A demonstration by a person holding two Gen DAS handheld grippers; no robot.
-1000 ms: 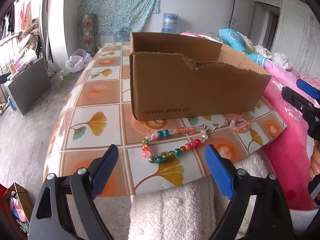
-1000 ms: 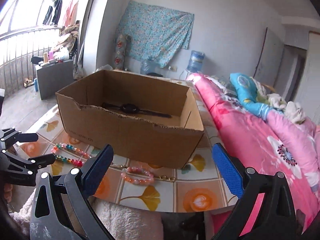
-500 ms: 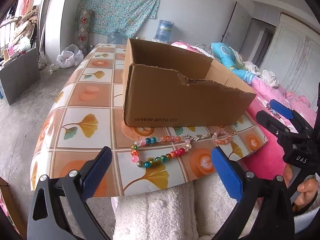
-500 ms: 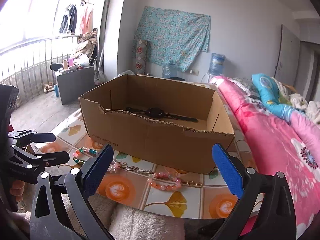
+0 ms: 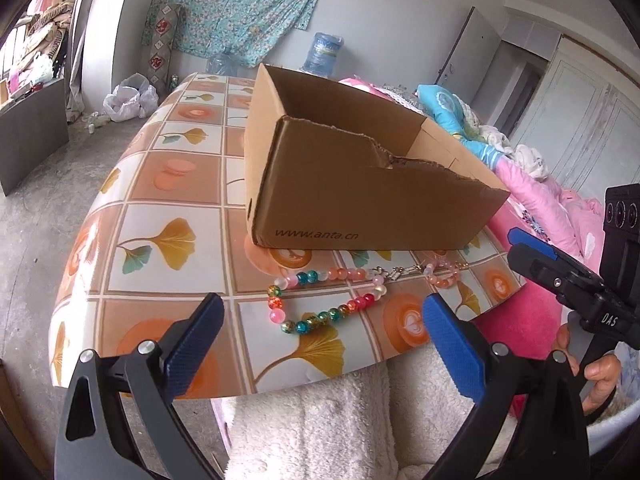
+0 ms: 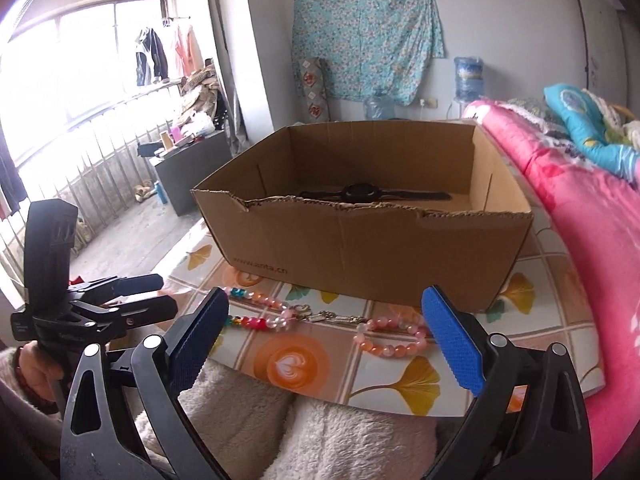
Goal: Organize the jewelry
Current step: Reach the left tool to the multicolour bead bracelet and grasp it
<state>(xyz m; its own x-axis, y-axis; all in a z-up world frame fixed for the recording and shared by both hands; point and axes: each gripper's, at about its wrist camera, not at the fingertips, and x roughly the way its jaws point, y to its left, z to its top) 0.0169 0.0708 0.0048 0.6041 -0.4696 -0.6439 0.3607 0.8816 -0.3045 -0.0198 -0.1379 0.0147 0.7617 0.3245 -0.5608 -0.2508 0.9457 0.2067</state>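
Note:
A multicoloured bead necklace [image 5: 320,300] lies on the tiled table [image 5: 168,176] in front of a cardboard box [image 5: 360,184]. A small pink bead bracelet [image 6: 392,338] lies to its right, joined by a metal clasp chain [image 6: 324,316]. Inside the box [image 6: 360,248] rests a black wristwatch [image 6: 360,192]. My left gripper [image 5: 320,332] hovers open near the table's front edge, just short of the necklace. My right gripper [image 6: 324,332] hangs over the front edge near the bracelet; its jaws are closing, with nothing pressed between them.
A pink quilt [image 6: 580,208] covers the bed to the right of the table. White fluffy fabric [image 5: 320,420] lies below the table's front edge. Water bottles [image 5: 326,52] stand by the far wall. A grey cabinet [image 6: 188,172] stands by the window on the left.
Both grippers have turned and shifted a little; the box sits more centred in the right wrist view. The left jaws widened slightly and the right jaws narrowed slightly. The jewelry has not moved.

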